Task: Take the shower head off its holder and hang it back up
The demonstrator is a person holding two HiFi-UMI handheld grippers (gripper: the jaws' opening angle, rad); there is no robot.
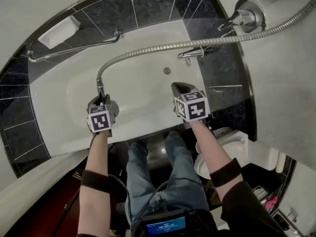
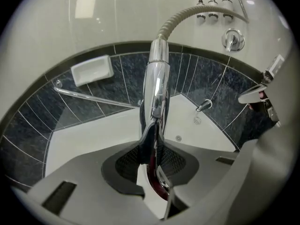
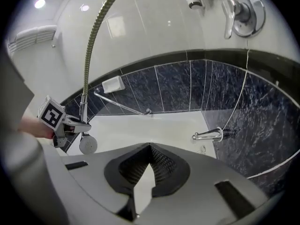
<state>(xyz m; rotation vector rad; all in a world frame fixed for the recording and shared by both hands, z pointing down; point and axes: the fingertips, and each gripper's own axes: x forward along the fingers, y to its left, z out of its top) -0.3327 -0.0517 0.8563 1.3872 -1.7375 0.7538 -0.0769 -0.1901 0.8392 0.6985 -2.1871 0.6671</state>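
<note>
Left gripper (image 1: 101, 101) clamps the shower head (image 2: 157, 88) by its stem over the bathtub (image 1: 64, 112); right gripper (image 1: 180, 90), jaws together on nothing, hangs apart above its near edge.

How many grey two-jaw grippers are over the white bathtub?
2. The grey left gripper, at the head view's left, is shut on the chrome shower head; the grey right gripper, at its right, is shut and empty. Both are over the white bathtub. None seems hidden.

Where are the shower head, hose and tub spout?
shower head (image 3: 88, 144), right gripper view, its round face.
hose (image 1: 197, 42), head view, middle of the metal coil.
tub spout (image 3: 208, 135), right gripper view, chrome tube.
</note>
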